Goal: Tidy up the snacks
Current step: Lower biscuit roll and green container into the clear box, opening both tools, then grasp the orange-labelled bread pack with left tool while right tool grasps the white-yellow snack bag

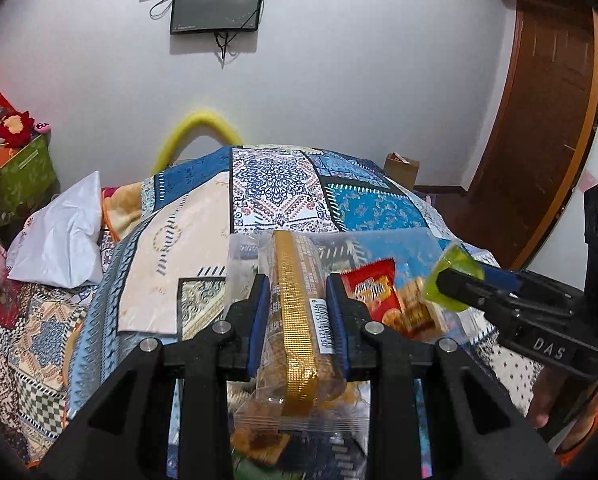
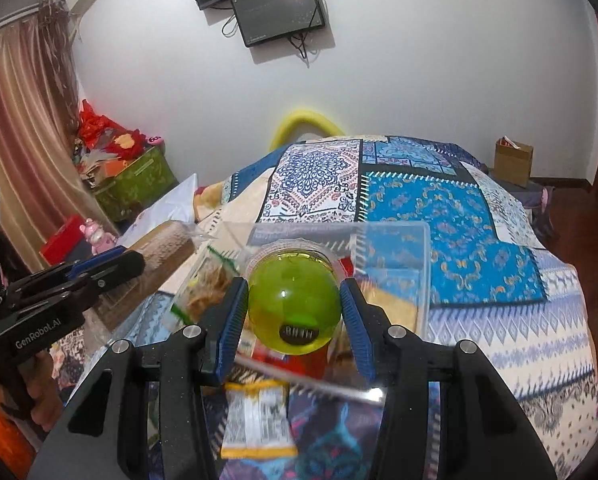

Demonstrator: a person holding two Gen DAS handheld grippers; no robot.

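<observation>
My left gripper [image 1: 297,312] is shut on a long clear-wrapped biscuit pack with a gold strip [image 1: 299,320], held above the bed. My right gripper [image 2: 295,312] is shut on a green jelly cup [image 2: 295,304]; in the left wrist view the cup [image 1: 453,280] shows at the right, held by the right gripper [image 1: 443,286]. A clear plastic box [image 2: 391,264] lies under both grippers with snack packs in it, among them a red snack packet [image 1: 373,296]. The left gripper [image 2: 135,264] and its biscuit pack [image 2: 163,248] show at the left of the right wrist view.
A patchwork bedspread [image 2: 451,216] covers the bed. A yellow-edged packet [image 2: 257,420] lies near the right gripper. A white pillow [image 1: 63,236] and a green storage box [image 1: 19,184] are at the left. A cardboard box [image 2: 513,160] stands by the far wall; a wooden door [image 1: 539,120] is at right.
</observation>
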